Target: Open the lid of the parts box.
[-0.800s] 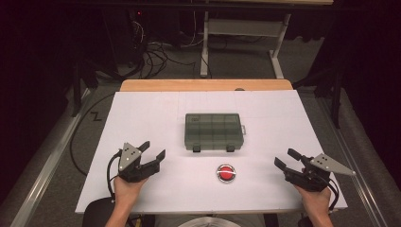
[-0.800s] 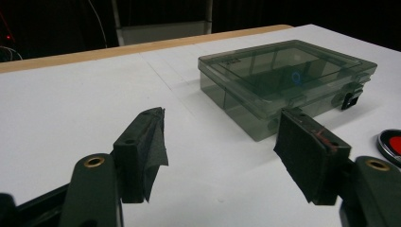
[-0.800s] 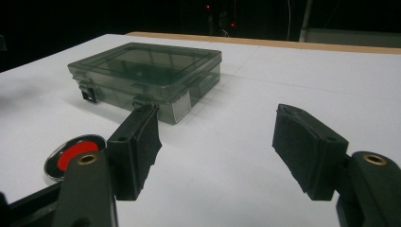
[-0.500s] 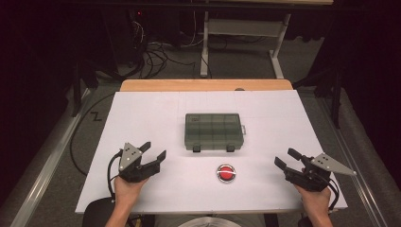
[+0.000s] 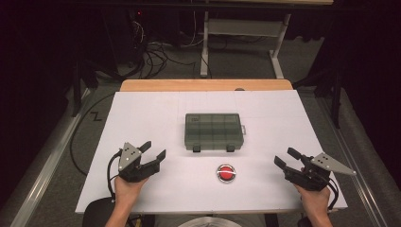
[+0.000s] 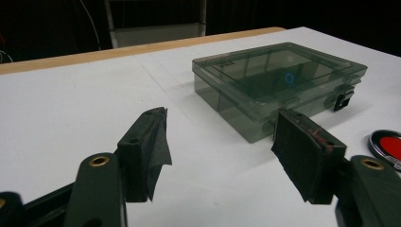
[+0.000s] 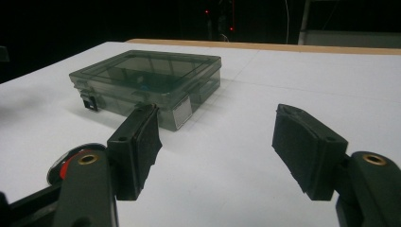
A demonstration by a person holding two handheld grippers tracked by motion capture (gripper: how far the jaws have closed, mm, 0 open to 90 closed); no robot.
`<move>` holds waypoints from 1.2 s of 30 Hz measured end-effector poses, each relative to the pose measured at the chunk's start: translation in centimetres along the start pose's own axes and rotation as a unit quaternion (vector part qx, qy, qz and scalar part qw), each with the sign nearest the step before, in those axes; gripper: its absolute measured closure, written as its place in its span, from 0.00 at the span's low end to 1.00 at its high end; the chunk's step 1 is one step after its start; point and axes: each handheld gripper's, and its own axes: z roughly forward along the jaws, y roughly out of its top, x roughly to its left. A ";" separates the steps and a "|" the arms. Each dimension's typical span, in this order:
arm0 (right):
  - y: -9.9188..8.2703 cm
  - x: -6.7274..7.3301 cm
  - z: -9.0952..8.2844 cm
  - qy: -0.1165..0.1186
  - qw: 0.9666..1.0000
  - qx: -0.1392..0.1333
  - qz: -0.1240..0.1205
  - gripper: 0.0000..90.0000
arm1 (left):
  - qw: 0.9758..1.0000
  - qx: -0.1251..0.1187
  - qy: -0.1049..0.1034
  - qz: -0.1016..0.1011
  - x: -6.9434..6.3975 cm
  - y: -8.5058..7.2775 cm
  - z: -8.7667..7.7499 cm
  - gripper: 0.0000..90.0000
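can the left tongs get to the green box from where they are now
Probably yes. The left tongs are open and empty, aimed toward the closed green box, with bare white table between them. The red button sits off to the side, out of that path.

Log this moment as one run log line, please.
left gripper: open, empty | right gripper: open, empty | grey compartment box: lid closed, mid-table, untouched | red button: in front of box, untouched

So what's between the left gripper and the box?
Nothing: in the high view, bare white table runs from the open left gripper to the closed box. The left gripper view shows the same. The red button lies off that line.
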 end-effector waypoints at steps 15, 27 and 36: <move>0.2 -0.1 0.1 -0.003 1.000 -0.006 0.003 0.40 | 1.000 -0.003 0.000 -0.001 0.1 0.2 0.2 0.41; 0.6 0.3 1.0 -0.001 1.000 -0.005 -0.012 0.40 | 1.000 -0.011 -0.003 -0.002 0.1 0.6 0.6 0.41; 1.1 0.5 1.3 -0.002 1.000 -0.009 -0.017 0.40 | 1.000 -0.004 -0.007 0.000 0.1 1.2 1.4 0.41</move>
